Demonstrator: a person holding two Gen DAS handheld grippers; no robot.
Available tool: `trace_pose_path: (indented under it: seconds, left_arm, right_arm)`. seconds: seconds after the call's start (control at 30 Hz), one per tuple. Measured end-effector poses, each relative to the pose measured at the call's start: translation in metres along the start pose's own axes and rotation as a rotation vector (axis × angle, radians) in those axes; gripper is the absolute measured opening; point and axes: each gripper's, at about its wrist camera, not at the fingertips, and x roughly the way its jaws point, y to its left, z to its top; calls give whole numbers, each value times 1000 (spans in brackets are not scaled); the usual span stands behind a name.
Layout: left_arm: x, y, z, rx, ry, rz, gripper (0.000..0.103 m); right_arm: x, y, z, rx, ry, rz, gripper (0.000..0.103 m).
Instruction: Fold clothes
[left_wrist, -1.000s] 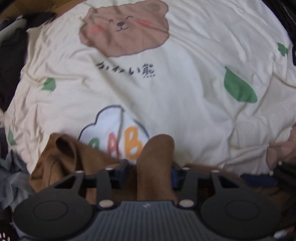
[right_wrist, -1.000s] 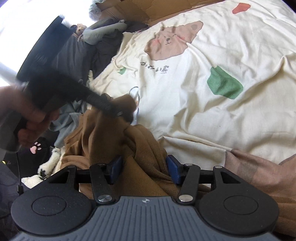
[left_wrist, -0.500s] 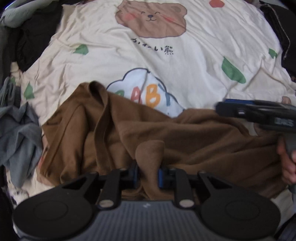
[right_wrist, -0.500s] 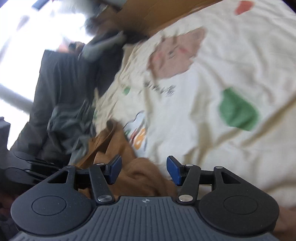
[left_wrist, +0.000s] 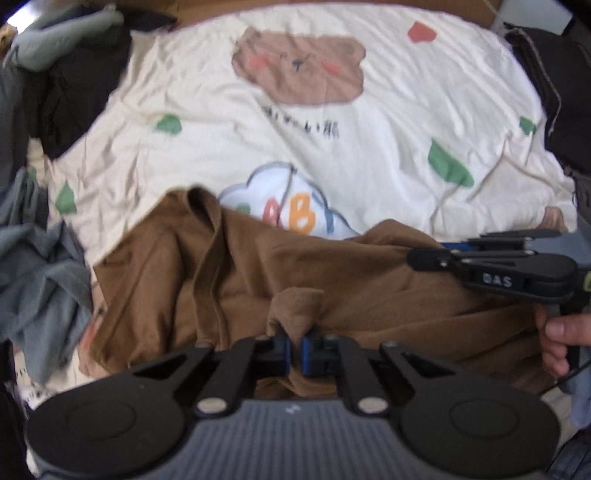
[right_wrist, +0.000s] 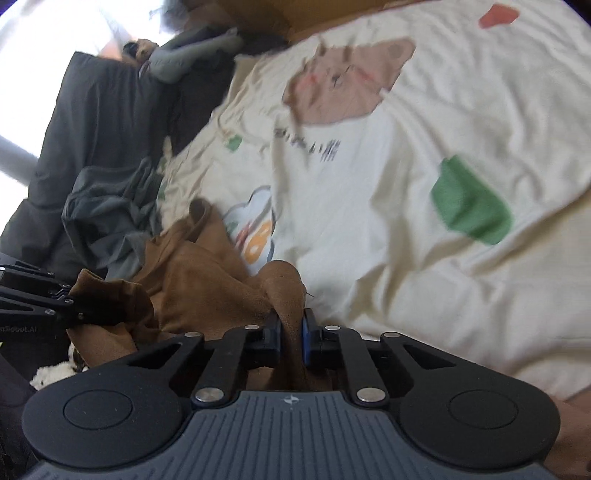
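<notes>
A cream-coloured quilted bedspread printed with a brown bear face, green patches and a cloud with coloured letters fills the field ahead of both pairs of jaws and runs under everything else. On it, just ahead of the jaws and spreading to both sides of them, lies the crumpled brown soft-fabric garment, its far edge reaching the cloud print. Left of the left jaws, off the garment's edge, sits a heap of grey-blue rumpled cloth, and farther ahead on that side a pile of dark clothing; the same dark pile stands far to the left of the right jaws.

The left gripper has its blue-padded jaws drawn almost together on a raised tuft of the brown garment, which pokes up ahead of the pads. The right gripper is likewise pinched nearly closed on an upright fold of the same garment, the cloth standing up between its pads. From the left wrist view, the right gripper shows to the right of the jaws, above the garment's right part, with the person's hand on its grip.
</notes>
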Motion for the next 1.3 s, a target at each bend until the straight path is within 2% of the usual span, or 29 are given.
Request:
trace_pose_path:
  seconds: [0.3,0.43,0.67,0.8,1.07,1.17,1.3]
  left_arm:
    - [-22,-19,49,33,-132,-16,5]
    - [-29,-38,77,85,-192,-35,5]
    - [-37,-86,129,195,-270,-81,4]
    - [-36,-109,152,236,-283,-99,4]
    - [-21,-139,195,295,-296,-113,4]
    - [-15,-148,211,291,-291,-105,4]
    - [-11,-165,229,285,-288,-131,4]
  right_arm:
    - [-89,-24,12,114,-274,-79,7]
    - [-130,-36,10,182,-410,-114,6]
    - [-176,-46,1,229,-562,-198,6]
    - [-190,-56,-3,253,-607,-237,6]
    - [-206,-68,2,252,-643,-284,5]
    - [-213,-72,3,265,-666,-306,3]
    - [-223,-79,3,273,-682,-334,3]
